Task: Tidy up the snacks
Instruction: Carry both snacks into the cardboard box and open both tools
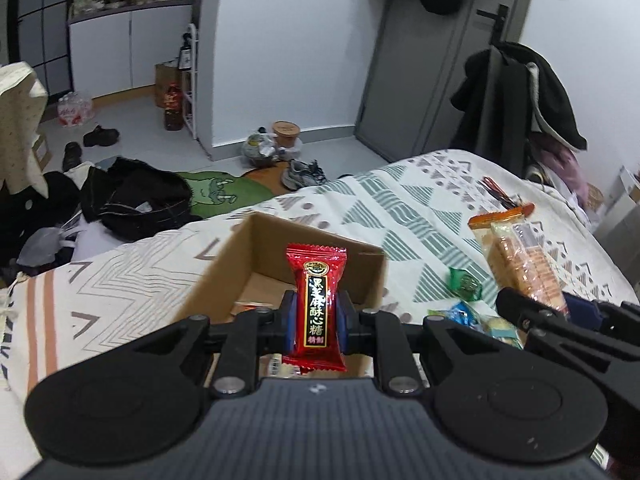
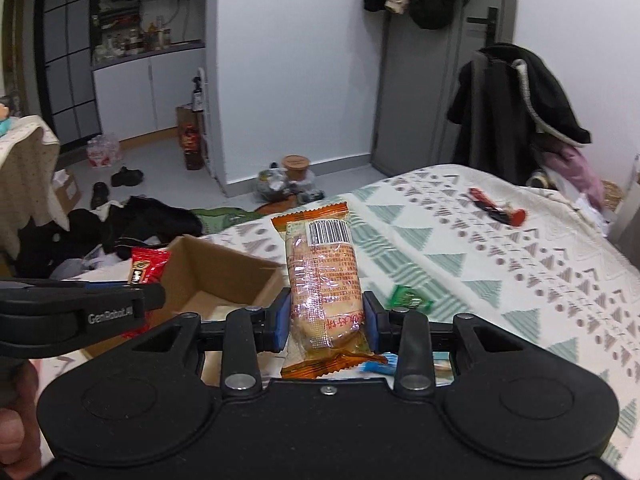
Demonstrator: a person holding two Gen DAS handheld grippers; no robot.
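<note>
Left gripper (image 1: 316, 320): sitting at lower centre of the left wrist view, blue pads closing tight against both sides of the red candy (image 1: 316, 304), which is standing upright between them.
Red candy: hanging over the open cardboard box (image 1: 224, 268); black label strip with gold characters facing the camera.
Right gripper (image 2: 326, 322): sitting at lower centre of the right wrist view, pads pinching the lower half of the orange cracker pack (image 2: 324, 280), which is rising upright with its barcode at the top.
Cardboard box: resting on the patterned bedspread (image 1: 400, 208), left of centre in both views; some flat wrappers are lying on its floor, too hidden to identify.
Green candy (image 1: 464, 282): lying on the bedspread right of the box, apart from it.
Blue wrappers (image 1: 460, 314): showing just behind the left gripper's right finger, on the bedspread.
Red-and-black packet (image 2: 498, 206): lying in the upper right of the right wrist view, well apart from the box.
Hand (image 2: 18, 420): showing at the lower left edge of the right wrist view.
</note>
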